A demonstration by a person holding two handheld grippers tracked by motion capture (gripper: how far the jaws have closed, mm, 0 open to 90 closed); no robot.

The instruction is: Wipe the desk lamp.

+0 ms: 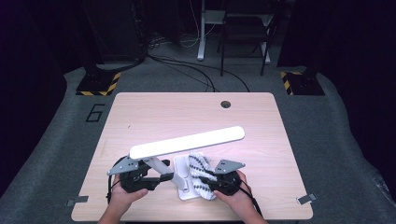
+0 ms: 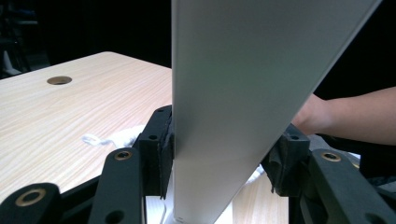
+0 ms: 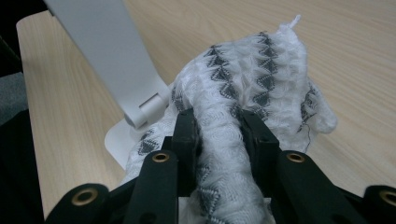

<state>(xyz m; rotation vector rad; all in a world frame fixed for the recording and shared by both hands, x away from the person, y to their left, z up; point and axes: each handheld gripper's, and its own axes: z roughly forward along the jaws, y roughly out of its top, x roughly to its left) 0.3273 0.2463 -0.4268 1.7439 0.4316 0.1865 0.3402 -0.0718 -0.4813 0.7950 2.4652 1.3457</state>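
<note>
Pale wooden surface (image 1: 140,112) is carrying a white lamp, beyond the jaws. Left gripper (image 2: 219,156) jaws are pinching the lamp arm (image 2: 243,93) from both sides; right gripper (image 3: 219,135) jaws are squeezing a white patterned cloth (image 3: 252,79), bunching just ahead against the lamp base (image 3: 116,140).

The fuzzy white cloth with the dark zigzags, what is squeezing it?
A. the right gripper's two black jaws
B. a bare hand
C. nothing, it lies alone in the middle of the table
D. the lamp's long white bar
A: in the right gripper view the right gripper has its two black jaws pressed on a bunched fold of the cloth, next to the lamp's base.
</note>
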